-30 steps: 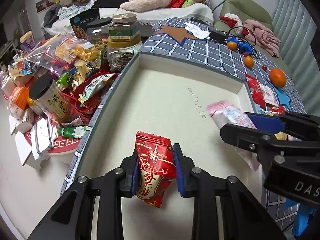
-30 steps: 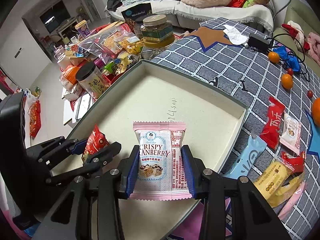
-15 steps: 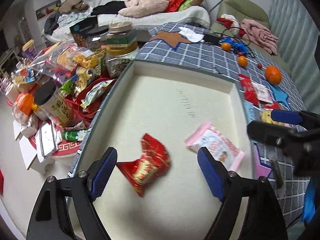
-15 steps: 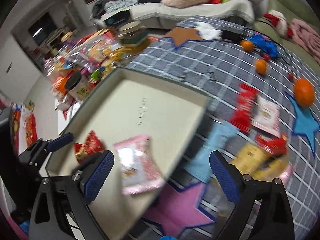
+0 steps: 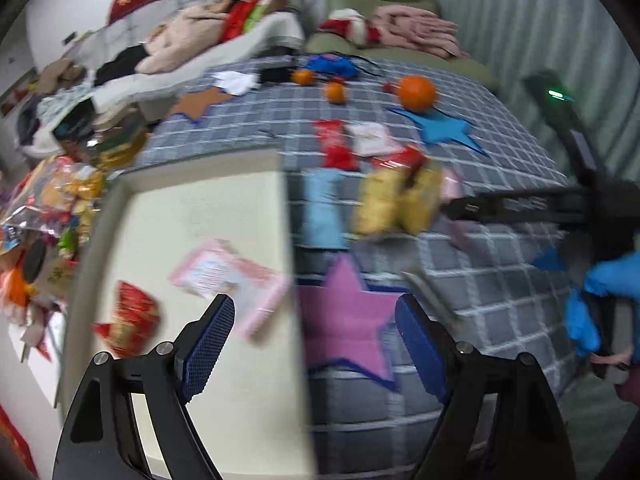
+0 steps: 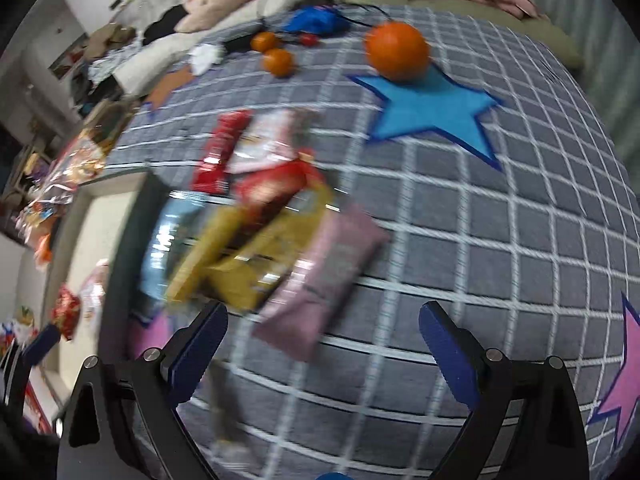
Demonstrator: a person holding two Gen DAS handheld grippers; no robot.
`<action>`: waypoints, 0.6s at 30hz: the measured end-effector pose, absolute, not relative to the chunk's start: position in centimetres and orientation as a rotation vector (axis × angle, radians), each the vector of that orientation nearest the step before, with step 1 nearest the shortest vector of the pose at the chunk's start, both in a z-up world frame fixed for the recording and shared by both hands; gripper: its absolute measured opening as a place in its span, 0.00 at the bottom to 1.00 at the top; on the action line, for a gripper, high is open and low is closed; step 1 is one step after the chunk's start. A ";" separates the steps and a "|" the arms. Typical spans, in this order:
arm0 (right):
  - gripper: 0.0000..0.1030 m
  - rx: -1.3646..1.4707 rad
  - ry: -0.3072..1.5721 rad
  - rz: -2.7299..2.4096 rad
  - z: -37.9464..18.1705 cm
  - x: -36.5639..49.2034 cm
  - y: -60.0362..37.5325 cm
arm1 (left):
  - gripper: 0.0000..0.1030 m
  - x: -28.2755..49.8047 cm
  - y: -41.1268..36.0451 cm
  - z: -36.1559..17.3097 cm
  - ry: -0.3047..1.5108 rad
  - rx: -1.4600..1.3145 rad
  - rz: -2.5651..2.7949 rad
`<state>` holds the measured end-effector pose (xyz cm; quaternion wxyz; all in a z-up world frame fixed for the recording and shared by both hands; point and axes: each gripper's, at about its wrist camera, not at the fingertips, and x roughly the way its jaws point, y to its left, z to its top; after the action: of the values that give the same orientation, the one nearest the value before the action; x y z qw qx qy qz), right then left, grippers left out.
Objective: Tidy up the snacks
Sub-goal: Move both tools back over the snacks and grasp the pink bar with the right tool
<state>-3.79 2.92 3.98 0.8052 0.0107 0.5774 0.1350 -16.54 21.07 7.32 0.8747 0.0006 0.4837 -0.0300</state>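
Note:
A red snack packet (image 5: 128, 318) and a pink cranberry packet (image 5: 228, 280) lie loose in the cream tray (image 5: 168, 216). My left gripper (image 5: 314, 342) is open and empty over the tray's right edge. My right gripper (image 6: 322, 350) is open and empty, low over a blurred pile of snacks on the checked cloth: a pink packet (image 6: 320, 280), yellow packets (image 6: 248, 256), a red packet (image 6: 276, 188) and a light blue one (image 6: 168, 240). The same pile shows in the left wrist view (image 5: 396, 200), with the right gripper's arm (image 5: 540, 204) beside it.
An orange (image 6: 398, 50) sits on a blue felt star (image 6: 432, 108); two small oranges (image 6: 276, 54) lie behind. A pink felt star (image 5: 344, 312) lies by the tray. Jars and bagged snacks (image 5: 60, 192) crowd the left side. A sofa with clothes (image 5: 400, 32) is behind.
Both grippers let go of their packets into the tray, opened wide and swung right. The right gripper now hangs over the snack pile on the cloth.

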 end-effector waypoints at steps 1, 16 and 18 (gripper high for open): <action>0.94 0.023 1.241 0.279 3.7 -3.6 2.6 | 0.83 -16.5 20.3 7.2 1.020 -0.002 -0.079; 0.93 -0.064 1.193 0.279 2.0 -2.0 3.4 | 0.83 -13.2 15.5 2.4 1.212 -0.152 0.035; 0.76 -0.106 1.171 0.275 2.2 -2.3 3.2 | 0.83 -12.9 15.0 1.9 1.221 -0.143 0.048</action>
<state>-2.34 3.16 2.17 0.8231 -0.0501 0.5506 0.1293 -12.90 15.02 1.89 0.8168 -0.0672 0.5726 0.0223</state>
